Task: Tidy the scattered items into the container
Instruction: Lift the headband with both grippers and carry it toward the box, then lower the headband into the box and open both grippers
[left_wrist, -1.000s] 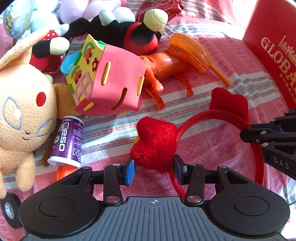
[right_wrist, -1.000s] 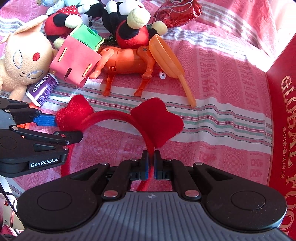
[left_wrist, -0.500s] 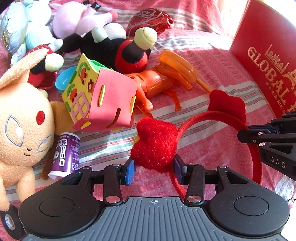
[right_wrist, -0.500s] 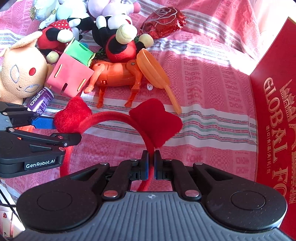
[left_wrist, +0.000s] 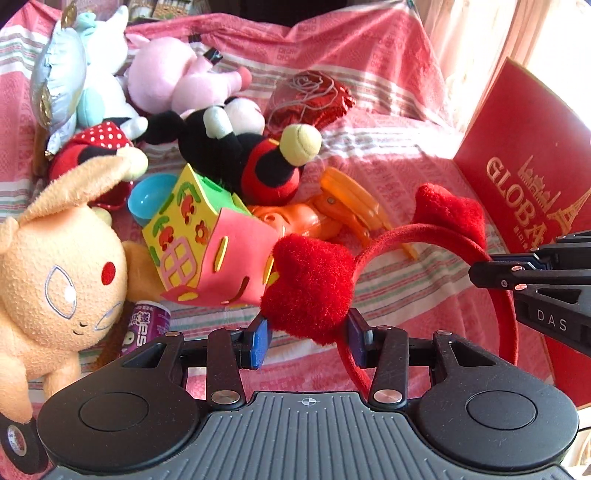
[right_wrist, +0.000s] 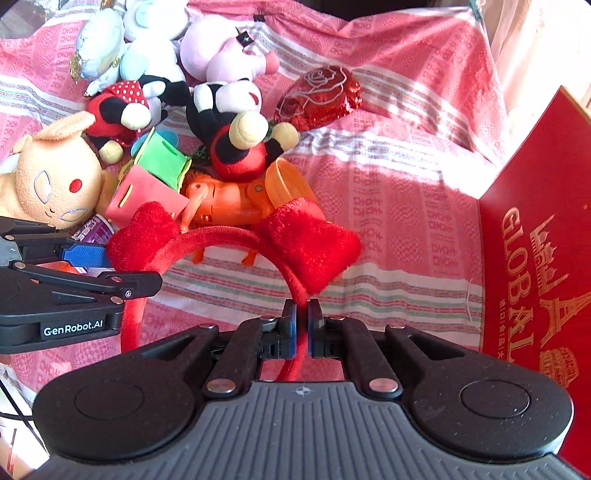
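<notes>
Clearly both tongs share one load: the right tongs (right_wrist: 301, 313) are clenched on the thin velvety band of the red headband (right_wrist: 236, 236), their blue-faced pads pinching it just below the plush ear on that side, while the left tongs (left_wrist: 308, 334) grasp the headband by its other fuzzy red ear, the pads set wider because that ear is thick and soft. Holding it at two points probably keeps the springy arch from swinging as it is carried, and it hangs clear of the bed, above the striped pink cloth (right_wrist: 406, 206). Just beyond lies the rest of the clutter: a foam house (left_wrist: 207, 254) of flat pink, yellow and green panels slotted together, a glossy purple can (left_wrist: 146, 326) lying on its side beside a pale orange plush (left_wrist: 55, 280) with a nubbly pile, and a hard orange plastic toy (right_wrist: 229, 203) with jointed legs. Farther off are a black-and-red mouse plush (right_wrist: 236, 136), a pink plush (left_wrist: 177, 77) and a crinkled red foil heart (right_wrist: 321, 96) embossed with a rose. To the right stands a stiff red box (right_wrist: 535, 266) with gold lettering, likely the container meant for the items, though its opening is out of view, so I cannot be sure.
</notes>
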